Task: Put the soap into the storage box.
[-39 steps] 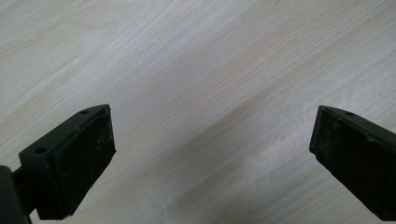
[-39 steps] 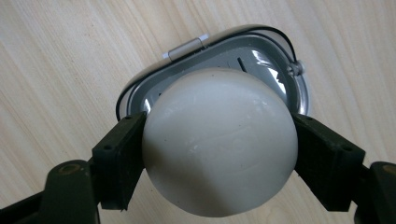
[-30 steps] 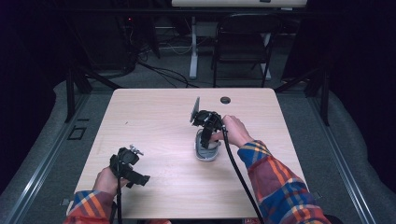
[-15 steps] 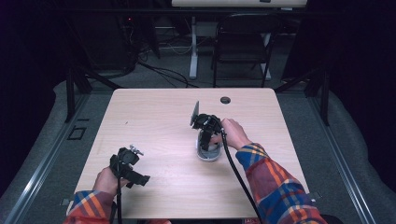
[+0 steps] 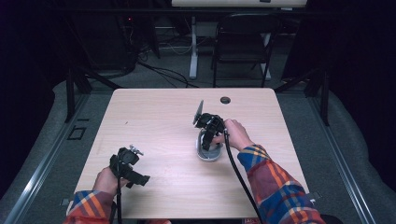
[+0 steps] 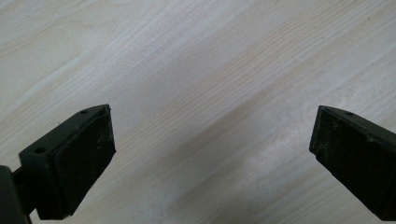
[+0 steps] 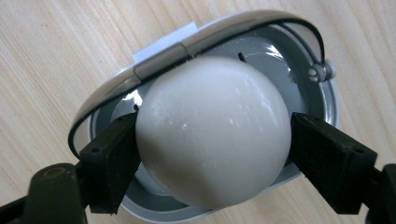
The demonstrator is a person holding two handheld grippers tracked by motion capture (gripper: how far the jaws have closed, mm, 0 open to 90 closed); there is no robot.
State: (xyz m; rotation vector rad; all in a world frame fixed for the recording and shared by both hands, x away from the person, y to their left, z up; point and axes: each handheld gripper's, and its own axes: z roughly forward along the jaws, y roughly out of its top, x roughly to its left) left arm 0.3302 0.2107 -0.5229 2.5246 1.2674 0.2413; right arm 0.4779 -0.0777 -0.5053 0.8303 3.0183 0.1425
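The right gripper (image 7: pixel 212 154) points down over an egg slicer (image 5: pixel 208 150) that sits on the table (image 5: pixel 154 116), right of centre and nearer the right edge than the left. In the right gripper view a white egg (image 7: pixel 212 130) rests in the grey cradle of the slicer, and the two black jaws stand on either side of it. Those jaws have just been opening: the left pad lies against the egg's side, a thin gap shows at the right pad, and the grip reads as slackened rather than clamped. The egg's weight appears to be borne by the cradle.

The left gripper (image 5: pixel 126 165) rests near the front left corner of the table, well apart from the slicer. Its jaws are spread wide with only bare wood between them.

Judged step: placement of the egg in the slicer, at the point of release.

The next move calls for:
- a wider jaw opening, so both pads clear the egg;
- a straight upward withdrawal, so the egg is not rolled off its seat;
- a steadying hold on the slicer base by the left gripper, if the hinged wire frame is to be closed.
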